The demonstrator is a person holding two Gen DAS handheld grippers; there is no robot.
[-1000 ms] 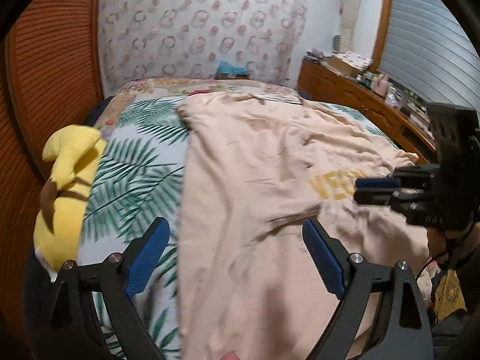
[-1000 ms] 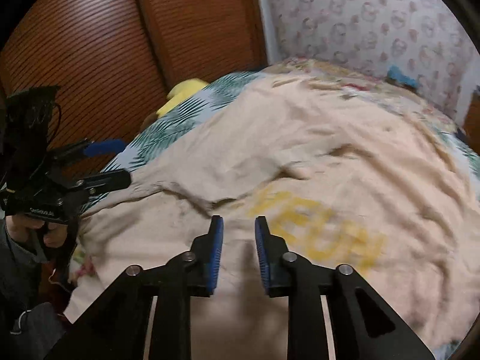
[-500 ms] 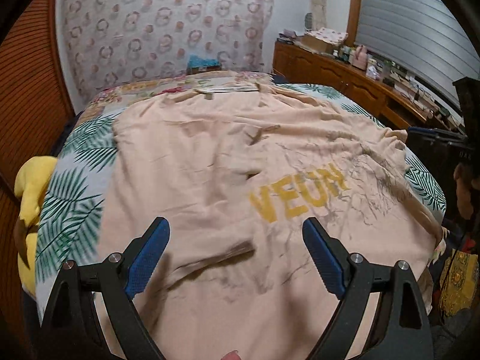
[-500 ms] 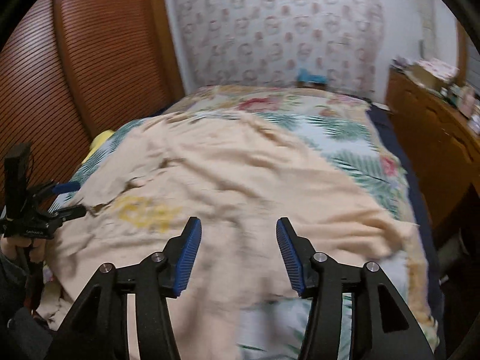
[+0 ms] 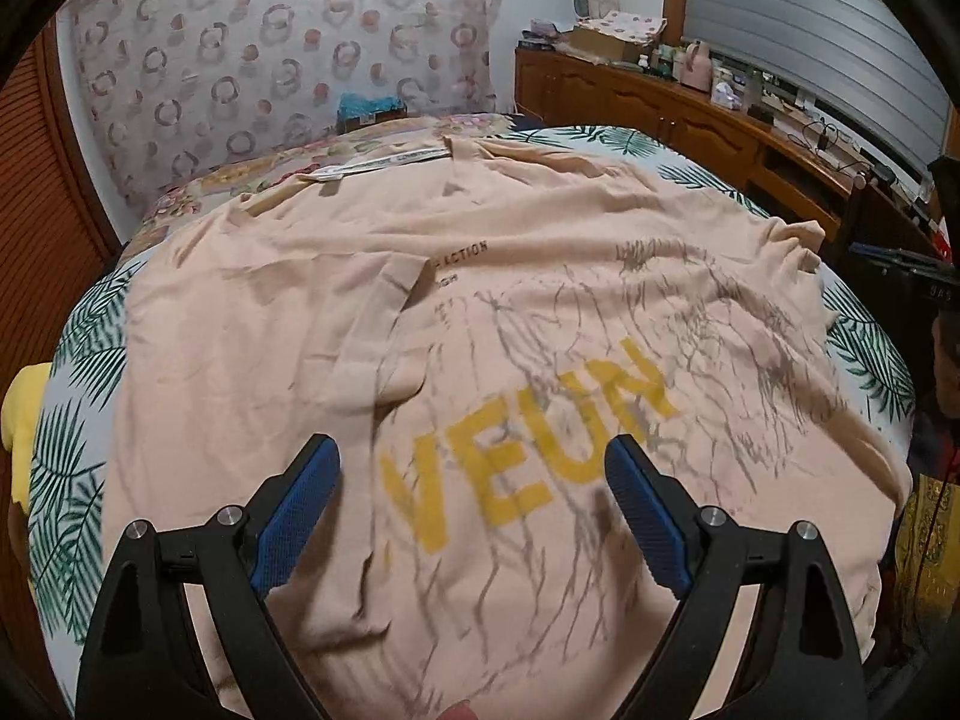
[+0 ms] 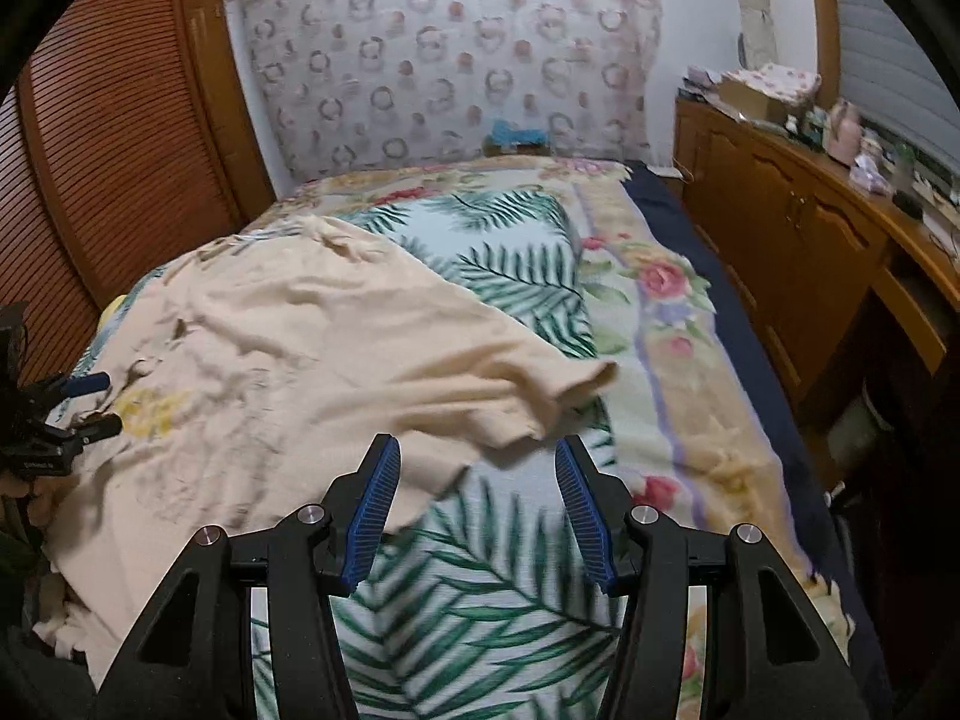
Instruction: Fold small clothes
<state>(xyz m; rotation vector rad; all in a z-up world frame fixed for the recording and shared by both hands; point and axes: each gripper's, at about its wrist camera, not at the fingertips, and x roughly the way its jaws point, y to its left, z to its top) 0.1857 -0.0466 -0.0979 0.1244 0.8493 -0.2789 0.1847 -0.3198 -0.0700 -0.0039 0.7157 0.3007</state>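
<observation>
While the peach T-shirt [image 5: 480,312] lies spread face-up across the bed [image 6: 528,252], both grippers hang above it with nothing between their blue pads. The left gripper [image 5: 474,492] stands wide, its 2 fingers straddling the yellow letters "VEUN" [image 5: 528,444] printed on the shirt's chest, and the pads do not seem to touch the cloth, though the blur there makes that hard to judge. A fold of the shirt, probably a sleeve [image 5: 384,324], is turned over onto the body just beyond the left finger. The right gripper [image 6: 471,504] stands about half open over the shirt's edge: its left pad [image 6: 372,510] is above the hem, its right pad [image 6: 585,516] above the leaf-print bedcover [image 6: 480,618] beside the shirt. Just beyond those pads a sleeve [image 6: 570,384] curls up off the cover. The shirt covers the side of the bed nearer the louvred wooden doors [image 6: 108,138]; the far side of the bed, toward the wooden cabinet [image 6: 792,240], shows only the cover. A yellow soft toy [image 5: 21,420] sits at the bed's edge on the door side.
</observation>
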